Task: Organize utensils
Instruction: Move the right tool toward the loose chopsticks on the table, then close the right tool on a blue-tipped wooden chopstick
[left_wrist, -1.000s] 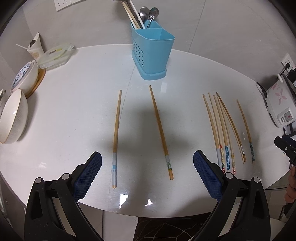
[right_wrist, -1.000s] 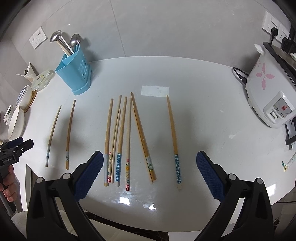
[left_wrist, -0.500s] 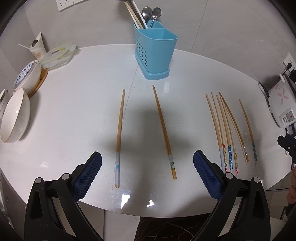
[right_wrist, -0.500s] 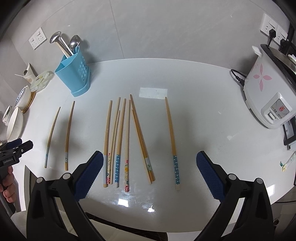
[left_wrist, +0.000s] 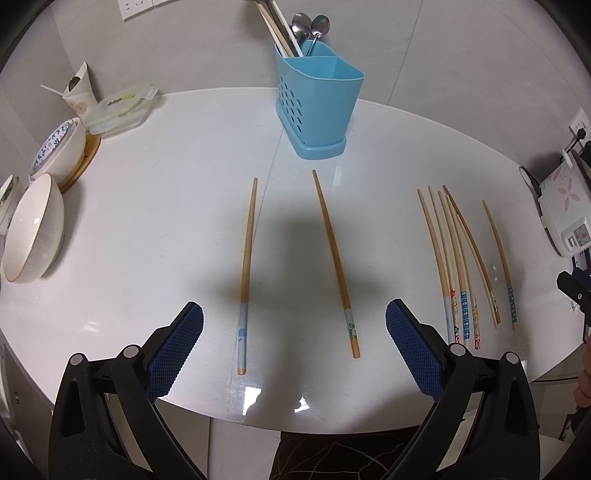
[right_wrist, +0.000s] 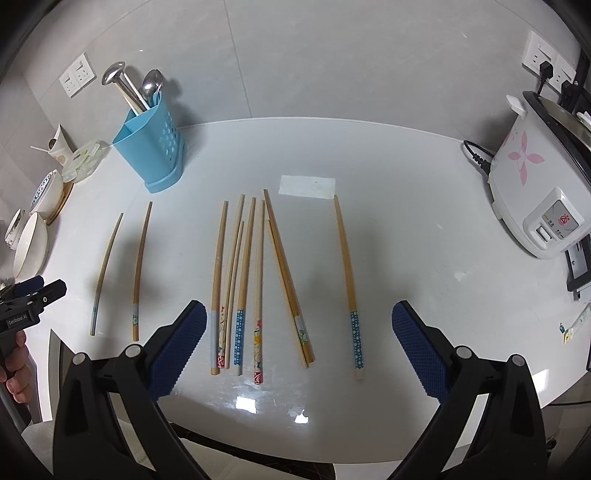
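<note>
Left gripper (left_wrist: 294, 341) and right gripper (right_wrist: 299, 343) spread wide, empty, cross-hatched blue pads; slender bamboo chopsticks (right_wrist: 255, 284) lie flat on the glossy white table (right_wrist: 406, 229). Perforated blue plastic holder (right_wrist: 155, 147) at 11 o'clock; its spoon handles hidden inside.

A glossy white round-edged table (right_wrist: 406, 229) is seen. Near its far left edge a blue utensil holder (right_wrist: 151, 147) stands upright. Two separate chopsticks (left_wrist: 247, 266) (left_wrist: 334, 254) lie well apart toward the left. A bunch of seven chopsticks (right_wrist: 251, 280) is laid near the middle, some touching, two crossed. A single chopstick with a blue dotted end (right_wrist: 347, 277) lies apart to their right. At the right edge a rice cooker (right_wrist: 535, 192) stands; bowls (left_wrist: 33, 229) and a lidded container (left_wrist: 118, 109) are kept at the left edge.
</note>
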